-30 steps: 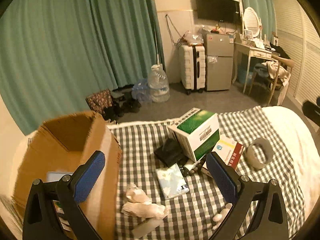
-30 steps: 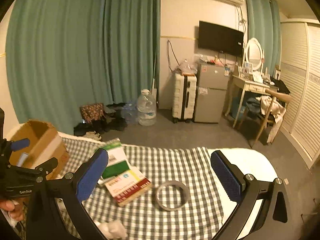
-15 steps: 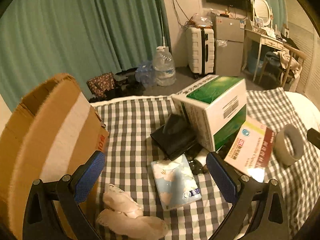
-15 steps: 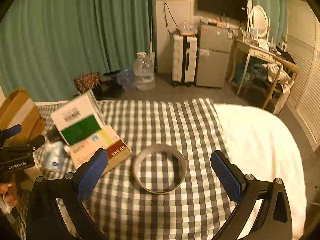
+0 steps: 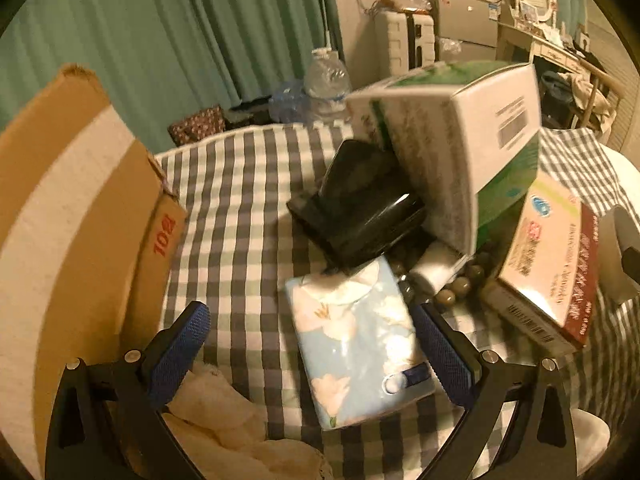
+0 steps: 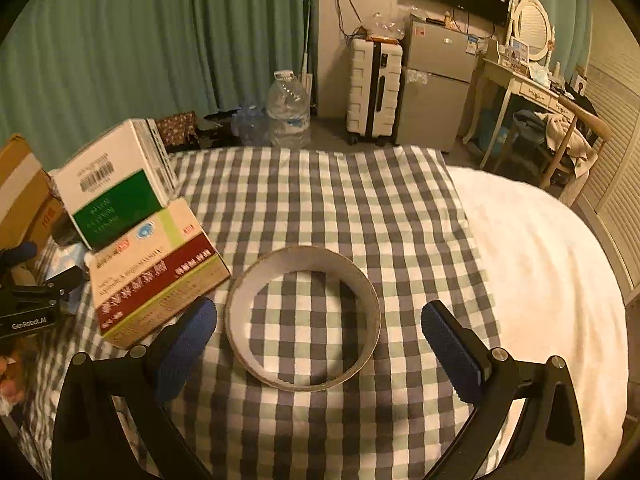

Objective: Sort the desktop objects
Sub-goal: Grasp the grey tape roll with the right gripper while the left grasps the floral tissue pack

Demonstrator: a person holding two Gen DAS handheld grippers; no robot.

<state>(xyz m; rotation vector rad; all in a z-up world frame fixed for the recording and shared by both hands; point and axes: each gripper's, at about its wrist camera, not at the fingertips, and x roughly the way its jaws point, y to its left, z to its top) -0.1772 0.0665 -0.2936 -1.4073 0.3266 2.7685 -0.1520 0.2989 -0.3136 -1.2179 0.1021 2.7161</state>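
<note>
Tissue pack: a soft blue pack with white flowers lay flat on the checked cloth, just in front of the black case.
Tape ring: it lay flat on the cloth, just right of the red and white box.
Green and white box: it stood behind the black case, touching it, with its right end resting on the red and white box.
Cardboard box: it stood well left of the black case. It looked like the place where sorted things could go.
Beads and small white bottle: they sat just right of the black case, tucked under the big boxes.
Step in hand: I think both tools were reaching, each for its own thing. Nothing was picked up yet.
Left tool: its two blue pads were wide apart. The tissue pack lay between them, close to the right pad. I could not tell if that pad touched it.
Right tool: its pads were wide apart too, one on each side of the tape ring, not touching it.
Pose: both tools pointed forward and tipped down at the cloth.
Next move: the left tool likely needed to slide a little right to center the pack, go lower, then squeeze gently, because the pack looked soft. The right tool needed to go lower and close on the ring.
</note>
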